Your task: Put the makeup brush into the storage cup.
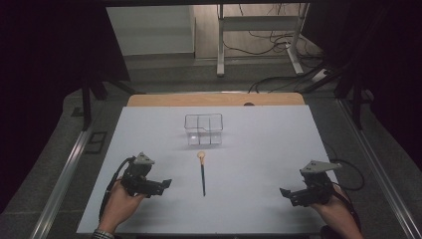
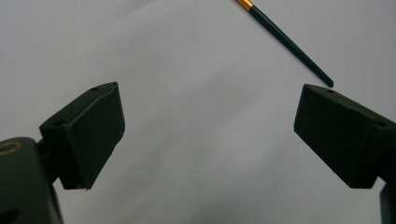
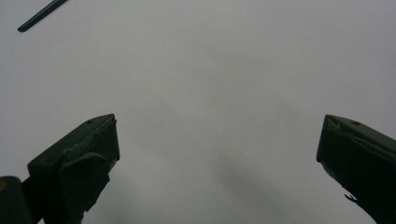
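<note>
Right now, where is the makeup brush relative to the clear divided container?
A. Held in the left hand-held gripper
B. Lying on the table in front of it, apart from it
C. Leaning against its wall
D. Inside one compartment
B: the makeup brush lies flat on the white table, nearer the person than the clear divided container, with a gap between them.

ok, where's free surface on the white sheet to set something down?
Free: wide patch between brush and right gripper; both strips flanking the clear divided box; the band behind it. Tighter: between left gripper and brush, and the short gap from brush head to box.
</note>
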Demonstrator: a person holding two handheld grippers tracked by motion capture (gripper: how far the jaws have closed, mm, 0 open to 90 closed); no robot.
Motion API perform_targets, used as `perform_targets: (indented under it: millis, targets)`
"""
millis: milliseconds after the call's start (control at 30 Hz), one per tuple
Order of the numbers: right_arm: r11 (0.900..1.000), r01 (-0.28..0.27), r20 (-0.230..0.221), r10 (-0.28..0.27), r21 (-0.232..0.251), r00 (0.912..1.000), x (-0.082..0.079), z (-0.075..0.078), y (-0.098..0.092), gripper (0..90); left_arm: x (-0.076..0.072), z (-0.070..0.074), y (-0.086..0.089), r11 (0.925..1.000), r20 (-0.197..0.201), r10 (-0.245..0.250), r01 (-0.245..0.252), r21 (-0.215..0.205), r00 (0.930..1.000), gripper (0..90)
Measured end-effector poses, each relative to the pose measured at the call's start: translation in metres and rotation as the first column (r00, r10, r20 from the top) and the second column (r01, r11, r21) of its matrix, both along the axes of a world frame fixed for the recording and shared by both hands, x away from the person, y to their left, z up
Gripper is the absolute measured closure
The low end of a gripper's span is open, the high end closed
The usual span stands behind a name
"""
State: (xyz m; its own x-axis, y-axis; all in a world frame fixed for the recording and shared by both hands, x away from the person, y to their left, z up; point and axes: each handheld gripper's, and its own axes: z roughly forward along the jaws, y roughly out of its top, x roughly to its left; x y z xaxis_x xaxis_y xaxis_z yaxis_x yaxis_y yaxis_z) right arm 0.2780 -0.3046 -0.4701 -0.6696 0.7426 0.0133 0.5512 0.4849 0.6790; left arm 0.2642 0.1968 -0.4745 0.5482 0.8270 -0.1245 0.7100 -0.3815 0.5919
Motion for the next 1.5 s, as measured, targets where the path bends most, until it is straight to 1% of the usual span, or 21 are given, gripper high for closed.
perform_targets:
  millis: [67,167,467,533,633,700,767,833,933,1033,1100,1167,1233,1400,1500]
  targets:
    - [1.000,-0.001,0.003,0.001,-0.004,1.0000,0.000,0.000,0.000,0.0,0.003,0.001,-0.003,1.0000,-0.003,0.001,-0.001,0.004,1.0000,9.1]
    - [1.000,0.003,0.004,-0.003,-0.005,1.0000,0.000,0.000,0.000,0.0,0.007,0.001,-0.007,0.9999,-0.024,-0.004,0.005,0.012,0.9997,8.9]
    - [1.000,0.017,0.005,-0.017,-0.002,0.9998,0.000,0.001,0.000,0.0,0.013,0.003,-0.014,0.9998,-0.041,-0.013,0.013,0.016,0.9991,8.7]
    - [1.000,0.026,0.006,-0.026,-0.005,0.9997,0.000,0.000,-0.001,0.0,0.016,0.003,-0.016,0.9997,-0.056,-0.015,0.016,0.018,0.9983,8.6]
    - [0.999,0.032,0.004,-0.032,-0.008,0.9995,0.000,0.000,-0.001,0.0,0.018,0.004,-0.018,0.9997,-0.063,-0.015,0.016,0.017,0.9979,8.5]
    - [0.999,0.034,0.003,-0.033,-0.008,0.9994,0.000,0.000,-0.001,0.0,0.020,0.004,-0.021,0.9995,-0.070,-0.019,0.020,0.024,0.9974,8.0]
    - [0.999,0.034,0.004,-0.034,-0.010,0.9994,0.000,0.000,-0.001,0.0,0.022,0.004,-0.023,0.9992,-0.072,-0.028,0.030,0.026,0.9970,7.5]
    - [0.999,0.035,0.005,-0.035,-0.012,0.9994,0.000,0.000,-0.001,0.0,0.024,0.005,-0.027,0.9989,-0.071,-0.044,0.046,0.015,0.9965,6.3]
    - [0.999,0.036,0.002,-0.036,-0.011,0.9993,0.000,0.000,-0.001,0.0,0.026,0.006,-0.030,0.9982,-0.071,-0.056,0.058,0.019,0.9959,6.2]
    - [0.999,0.040,0.000,-0.040,-0.010,0.9992,0.001,0.000,-0.001,0.0,0.028,0.006,-0.032,0.9980,-0.072,-0.057,0.059,0.024,0.9958,5.9]
    - [0.999,0.041,-0.001,-0.041,-0.010,0.9992,0.000,0.000,-0.001,0.0,0.031,0.005,-0.035,0.9972,-0.074,-0.062,0.065,0.037,0.9953,5.9]
    - [0.999,0.042,-0.001,-0.042,-0.011,0.9991,0.000,0.001,-0.001,0.0,0.032,0.005,-0.036,0.9972,-0.074,-0.061,0.064,0.037,0.9954,5.9]
    - [0.999,0.040,0.000,-0.040,-0.011,0.9992,0.000,0.000,-0.001,0.0,0.034,0.005,-0.038,0.9963,-0.081,-0.070,0.074,0.044,0.9943,5.7]
    - [0.999,0.037,0.000,-0.037,-0.013,0.9993,0.000,0.000,-0.001,0.0,0.038,0.004,-0.044,0.9962,-0.087,-0.070,0.074,0.047,0.9938,5.2]
    - [0.999,0.036,-0.001,-0.036,-0.014,0.9993,0.001,0.000,-0.001,0.0,0.042,0.004,-0.048,0.9962,-0.094,-0.073,0.077,0.042,0.9929,4.9]
